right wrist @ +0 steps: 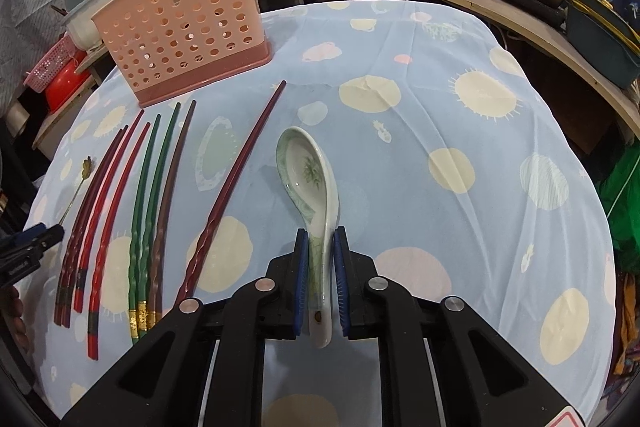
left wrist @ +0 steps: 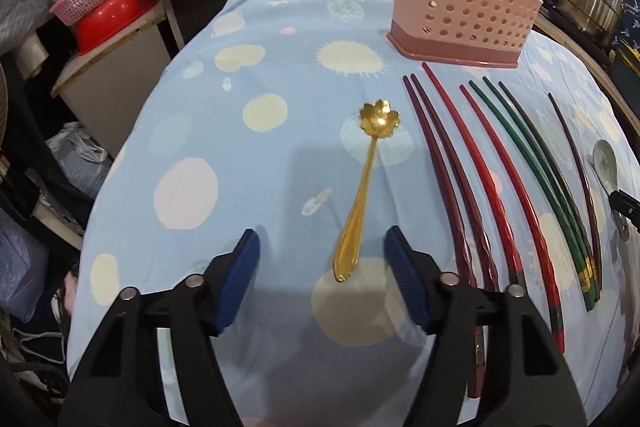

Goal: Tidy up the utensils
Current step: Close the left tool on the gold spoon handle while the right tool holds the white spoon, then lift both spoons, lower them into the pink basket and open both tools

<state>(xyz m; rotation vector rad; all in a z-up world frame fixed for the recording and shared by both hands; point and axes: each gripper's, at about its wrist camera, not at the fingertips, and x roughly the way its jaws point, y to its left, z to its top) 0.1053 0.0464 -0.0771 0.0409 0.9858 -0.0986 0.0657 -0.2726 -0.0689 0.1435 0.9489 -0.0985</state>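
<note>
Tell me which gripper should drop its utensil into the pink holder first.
Right. The right gripper is already shut on the ceramic spoon, ready to carry it to the pink holder. The left gripper is open, only straddling the gold spoon.

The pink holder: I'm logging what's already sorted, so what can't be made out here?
- pink holder: inside hidden by its own walls, both views.
- ceramic spoon: handle sides covered by the right gripper pads; lift unclear.
- chopsticks: near ends hidden behind the left gripper, left view.
</note>
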